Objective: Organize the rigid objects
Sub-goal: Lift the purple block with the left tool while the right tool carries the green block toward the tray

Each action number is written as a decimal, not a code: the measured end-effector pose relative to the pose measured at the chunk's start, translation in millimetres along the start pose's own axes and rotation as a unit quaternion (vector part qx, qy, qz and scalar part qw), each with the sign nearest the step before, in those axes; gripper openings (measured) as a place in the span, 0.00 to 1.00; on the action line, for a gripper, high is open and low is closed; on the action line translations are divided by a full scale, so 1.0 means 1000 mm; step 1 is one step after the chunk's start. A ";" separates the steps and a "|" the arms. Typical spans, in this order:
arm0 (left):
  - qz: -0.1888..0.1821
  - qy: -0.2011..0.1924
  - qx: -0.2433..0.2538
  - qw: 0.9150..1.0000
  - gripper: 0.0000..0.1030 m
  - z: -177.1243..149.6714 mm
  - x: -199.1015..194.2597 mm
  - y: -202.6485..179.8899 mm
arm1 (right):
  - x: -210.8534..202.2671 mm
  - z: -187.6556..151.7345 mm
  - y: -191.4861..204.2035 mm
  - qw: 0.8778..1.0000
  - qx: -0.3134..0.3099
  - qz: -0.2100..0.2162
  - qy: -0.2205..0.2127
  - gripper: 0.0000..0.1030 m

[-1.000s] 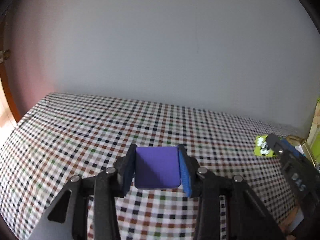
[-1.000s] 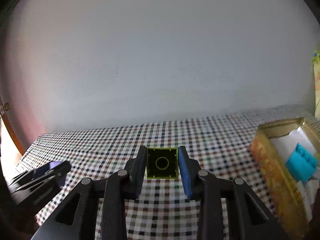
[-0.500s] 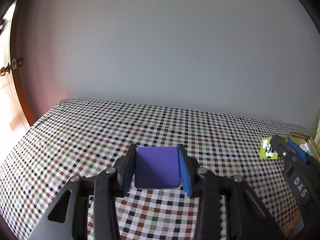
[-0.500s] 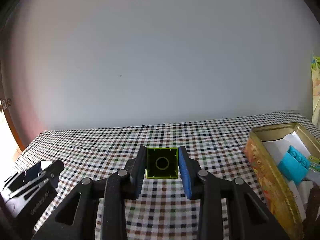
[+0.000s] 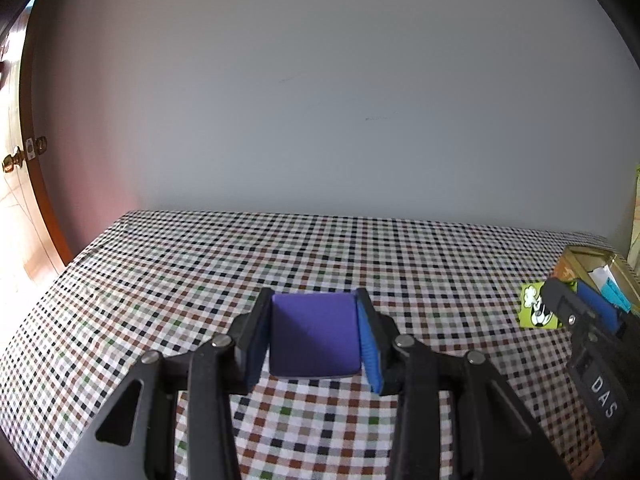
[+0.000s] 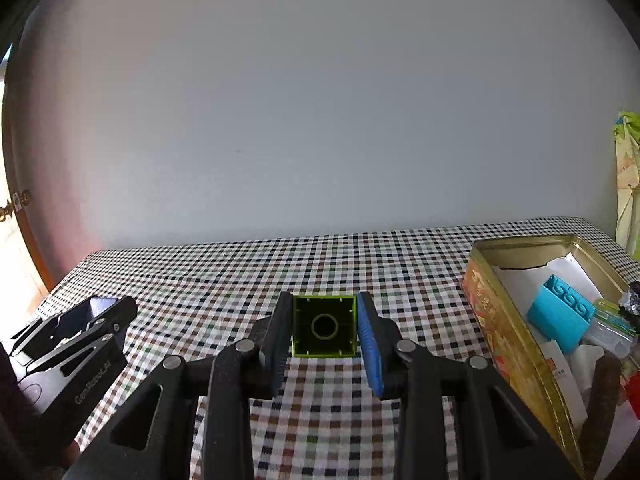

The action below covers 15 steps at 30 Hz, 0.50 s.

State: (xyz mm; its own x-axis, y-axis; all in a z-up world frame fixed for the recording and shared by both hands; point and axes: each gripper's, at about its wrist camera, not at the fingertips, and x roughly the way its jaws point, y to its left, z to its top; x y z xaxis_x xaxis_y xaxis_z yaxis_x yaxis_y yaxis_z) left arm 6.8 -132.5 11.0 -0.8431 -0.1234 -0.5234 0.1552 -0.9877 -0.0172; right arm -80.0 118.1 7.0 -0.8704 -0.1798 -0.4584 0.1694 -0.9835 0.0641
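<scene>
My left gripper [image 5: 314, 300] is shut on a purple block [image 5: 314, 336], held above the checkered tablecloth [image 5: 240, 264]. My right gripper [image 6: 324, 304] is shut on a lime green brick [image 6: 324, 326], its hollow underside facing the camera. In the left wrist view the right gripper [image 5: 576, 312] shows at the right edge with the green brick [image 5: 534, 310]. In the right wrist view the left gripper [image 6: 80, 328] shows at the lower left with the purple block [image 6: 98, 306]. A gold tin box [image 6: 500, 312] at the right holds a cyan brick [image 6: 560, 316] and other items.
The tin also shows in the left wrist view [image 5: 580, 258] at the far right. A plain wall rises behind the table. A wooden door with a knob [image 5: 12, 162] stands at the left. A green cloth [image 6: 626, 184] hangs at the right.
Both grippers have lifted and tilted up, so more wall and the table's far edge show. Each still holds its block.
</scene>
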 end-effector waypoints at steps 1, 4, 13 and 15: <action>0.000 -0.001 0.000 1.000 0.38 -0.001 -0.006 -0.002 | -0.002 -0.002 0.000 1.000 -0.001 0.002 0.000 0.33; -0.002 -0.003 0.003 1.000 0.38 0.003 -0.010 0.001 | -0.013 -0.003 -0.011 1.000 -0.006 0.008 0.001 0.33; -0.005 -0.009 0.012 1.000 0.38 0.000 -0.040 -0.043 | -0.032 -0.007 -0.023 1.000 -0.023 0.017 -0.001 0.33; -0.006 -0.009 0.013 1.000 0.38 -0.005 -0.046 -0.052 | -0.036 -0.009 -0.027 1.000 -0.027 0.016 -0.005 0.33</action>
State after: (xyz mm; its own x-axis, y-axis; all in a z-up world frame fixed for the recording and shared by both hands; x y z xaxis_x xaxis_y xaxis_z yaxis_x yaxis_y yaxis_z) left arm 39.6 -75.1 31.8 -0.8544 -0.1123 -0.5073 0.1310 -0.9914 -0.0012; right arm -49.5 150.9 13.7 -0.8682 -0.2116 -0.4489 0.2214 -0.9747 0.0311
